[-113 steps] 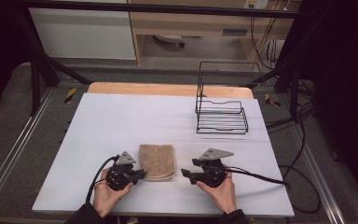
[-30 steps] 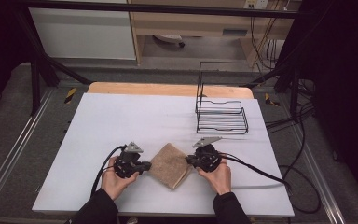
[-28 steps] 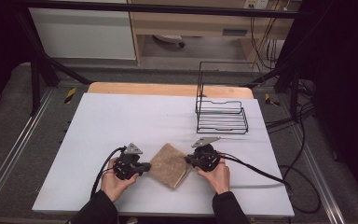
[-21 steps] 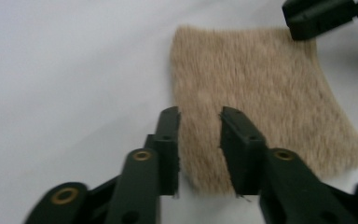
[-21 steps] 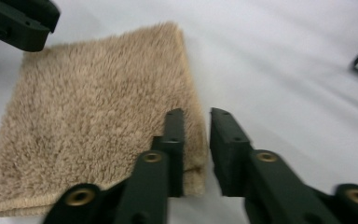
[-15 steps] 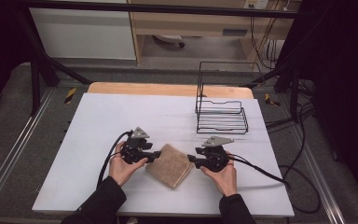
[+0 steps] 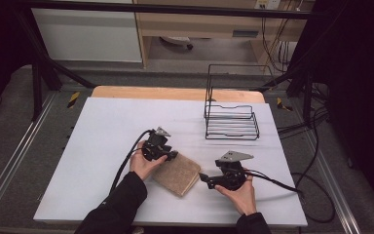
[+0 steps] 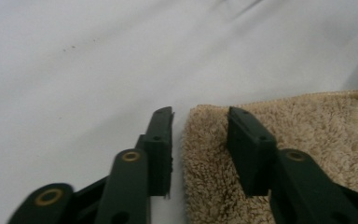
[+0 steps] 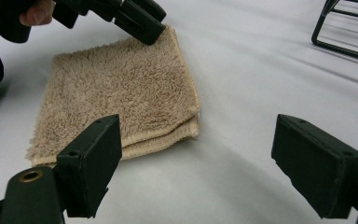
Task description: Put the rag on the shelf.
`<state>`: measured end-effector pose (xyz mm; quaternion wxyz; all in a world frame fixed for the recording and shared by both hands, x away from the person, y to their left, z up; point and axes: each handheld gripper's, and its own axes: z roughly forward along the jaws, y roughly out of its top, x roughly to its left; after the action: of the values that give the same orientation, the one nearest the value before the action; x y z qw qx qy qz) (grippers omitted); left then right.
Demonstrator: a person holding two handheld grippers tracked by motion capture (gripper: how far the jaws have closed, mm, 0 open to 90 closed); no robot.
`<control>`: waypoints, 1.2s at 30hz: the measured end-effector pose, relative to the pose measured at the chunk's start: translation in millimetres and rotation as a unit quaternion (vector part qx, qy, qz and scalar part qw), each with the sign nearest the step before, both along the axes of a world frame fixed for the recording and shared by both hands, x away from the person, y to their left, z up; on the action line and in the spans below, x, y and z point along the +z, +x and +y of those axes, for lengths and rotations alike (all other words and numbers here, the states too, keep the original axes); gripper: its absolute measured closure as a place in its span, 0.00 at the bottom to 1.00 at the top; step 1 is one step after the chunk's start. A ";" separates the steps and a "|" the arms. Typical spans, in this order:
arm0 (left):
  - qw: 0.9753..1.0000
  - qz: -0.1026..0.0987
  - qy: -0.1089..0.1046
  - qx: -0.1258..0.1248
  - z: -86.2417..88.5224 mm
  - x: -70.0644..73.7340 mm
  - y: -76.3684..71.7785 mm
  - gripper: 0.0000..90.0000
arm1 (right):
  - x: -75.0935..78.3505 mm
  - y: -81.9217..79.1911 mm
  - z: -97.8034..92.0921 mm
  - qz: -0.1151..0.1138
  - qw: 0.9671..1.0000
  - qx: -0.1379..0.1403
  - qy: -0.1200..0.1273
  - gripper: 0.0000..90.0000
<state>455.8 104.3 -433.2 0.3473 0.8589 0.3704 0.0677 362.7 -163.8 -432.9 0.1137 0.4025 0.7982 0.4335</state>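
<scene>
A: How many things are being seen on the white table (image 7: 102, 146)?

B: One folded beige towel (image 7: 177, 173) is being counted, and one black wire rack (image 7: 231, 119). The towel is lying at the near middle of the table, between the two grippers. The rack is standing well apart from it, toward the far right.

A: And how are the two grippers being held?

B: The left gripper (image 8: 200, 135) is being held by one hand (image 7: 143, 165) at the far left corner of the towel. Its two jaws are being kept a little apart, with the corner of the towel lying between them. One jaw is placed over the towel and the other just beside its edge. Whether the cloth is being touched cannot be told.

A: And the right one?

B: The right gripper (image 9: 196, 158) is being held by the other hand (image 7: 238, 192), just beside the right edge of the towel. Its two jaws are being spread widely, and nothing is being pinched. In the right gripper view, two folded layers are being shown at the near edge of the towel.
</scene>
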 end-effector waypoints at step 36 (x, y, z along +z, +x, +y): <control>0.999 0.003 -0.002 -0.034 3.0 -9.2 -2.9 0.92 | -20.2 19.0 39.1 0.105 0.988 -0.111 0.030 0.78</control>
<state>452.9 107.4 -442.4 0.3499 0.8705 0.3421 0.0523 381.7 -124.7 -453.1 0.0642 0.5355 0.7425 0.3972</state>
